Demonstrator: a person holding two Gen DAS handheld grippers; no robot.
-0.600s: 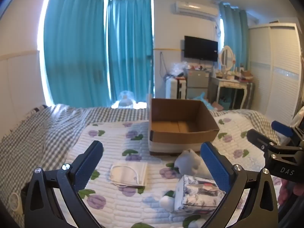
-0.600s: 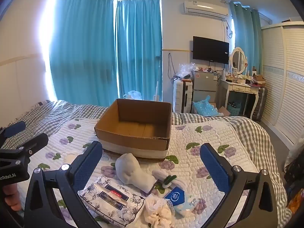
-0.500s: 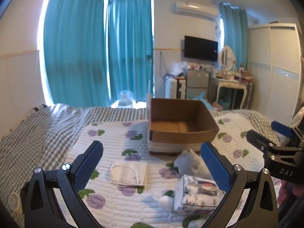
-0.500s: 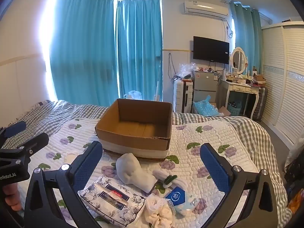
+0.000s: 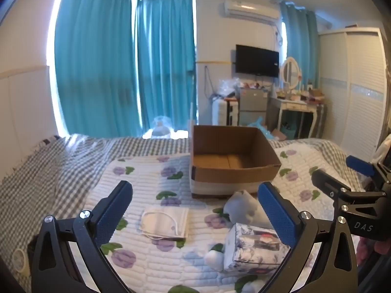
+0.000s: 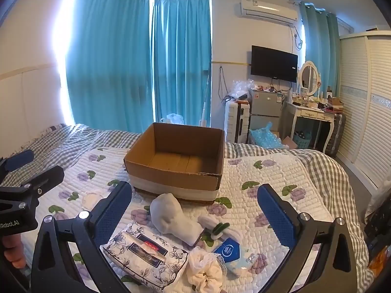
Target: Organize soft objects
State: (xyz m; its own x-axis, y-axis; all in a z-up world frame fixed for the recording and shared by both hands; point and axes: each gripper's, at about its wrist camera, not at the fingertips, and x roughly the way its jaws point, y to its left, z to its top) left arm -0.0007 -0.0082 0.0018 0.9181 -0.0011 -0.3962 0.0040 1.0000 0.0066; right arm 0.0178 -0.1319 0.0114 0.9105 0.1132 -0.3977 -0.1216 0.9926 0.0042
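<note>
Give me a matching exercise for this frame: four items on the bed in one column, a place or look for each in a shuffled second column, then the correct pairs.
Items
1. cardboard box
2. floral tissue pack
3. face mask
4. cream scrunchie

Descriptions
A. flat, white, with ear loops, lying apart from the pile
B. open on top, nothing visible inside, behind the other items
C. ruffled fabric ring, right of the patterned pack in the right wrist view
D. black label in the middle of a flowered wrapper

Pairs: 1-B, 2-D, 3-A, 4-C

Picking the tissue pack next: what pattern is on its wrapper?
White with dark line-drawn flowers and a dark label, on the tissue pack; clearest in the right wrist view.
</note>
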